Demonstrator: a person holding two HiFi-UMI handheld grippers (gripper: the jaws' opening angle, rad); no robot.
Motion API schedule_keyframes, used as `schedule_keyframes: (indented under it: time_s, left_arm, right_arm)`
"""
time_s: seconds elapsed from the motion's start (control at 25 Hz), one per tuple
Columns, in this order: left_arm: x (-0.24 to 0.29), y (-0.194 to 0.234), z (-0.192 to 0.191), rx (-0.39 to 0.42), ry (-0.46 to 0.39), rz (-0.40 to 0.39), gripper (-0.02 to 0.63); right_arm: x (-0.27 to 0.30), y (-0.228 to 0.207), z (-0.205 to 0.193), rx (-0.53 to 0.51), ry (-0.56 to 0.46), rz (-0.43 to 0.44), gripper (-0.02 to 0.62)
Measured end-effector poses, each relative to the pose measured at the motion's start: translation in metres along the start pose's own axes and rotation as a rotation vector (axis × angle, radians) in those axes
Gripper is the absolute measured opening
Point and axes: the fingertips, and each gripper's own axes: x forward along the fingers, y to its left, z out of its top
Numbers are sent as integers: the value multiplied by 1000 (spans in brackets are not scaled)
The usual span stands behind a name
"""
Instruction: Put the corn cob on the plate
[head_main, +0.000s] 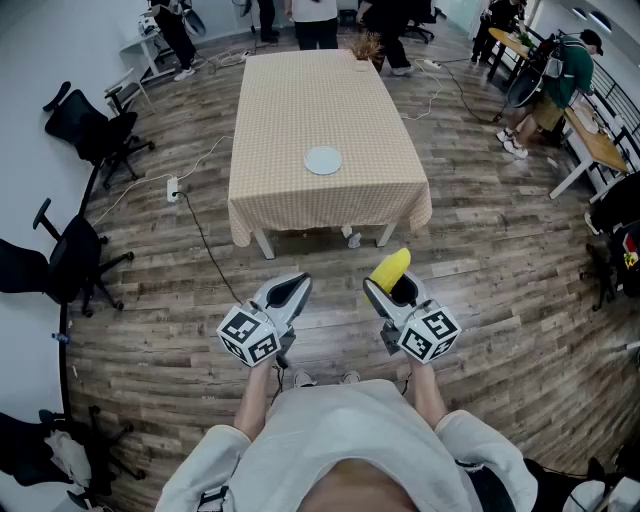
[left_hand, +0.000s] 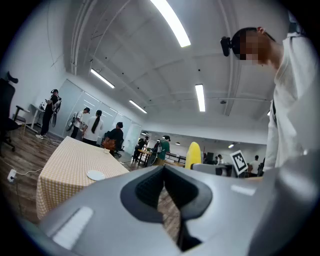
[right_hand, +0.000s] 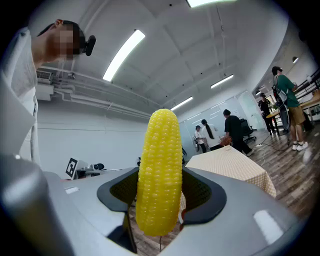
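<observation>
My right gripper (head_main: 393, 287) is shut on a yellow corn cob (head_main: 391, 268), held over the wooden floor short of the table. In the right gripper view the corn cob (right_hand: 160, 170) stands upright between the jaws of the right gripper (right_hand: 160, 202), its tip well above them. A small white plate (head_main: 323, 160) lies near the front of the table with the checked cloth (head_main: 300, 100). My left gripper (head_main: 291, 291) is level beside the right one, shut and holding nothing. The left gripper view shows the left gripper (left_hand: 164, 174), the plate (left_hand: 95, 175) and the corn cob (left_hand: 193, 154).
Black office chairs (head_main: 95, 130) stand along the left wall. A cable with a power strip (head_main: 173, 188) runs across the floor left of the table. People stand beyond the table's far end, and desks (head_main: 590, 140) line the right side.
</observation>
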Motion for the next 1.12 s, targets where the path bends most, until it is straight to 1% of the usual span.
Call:
schedule_keyframes:
  time_s: [0.4,0.6,0.84,1.12]
  left_arm:
    - [-5,6,10,9,-19,8,8]
    - [-4,2,10,13,-21,17,8]
    - [-3,-13,5,17,-13,25,8]
    - [15,-37,1,34,-8,34,8]
  right_arm:
    - [16,11,-1,-30,10,21,256]
    - [16,11,-3,-39,22,31,256]
    - [4,13,-5,-60,33,46,257]
    - [-14,0,0,-45,24,76,258]
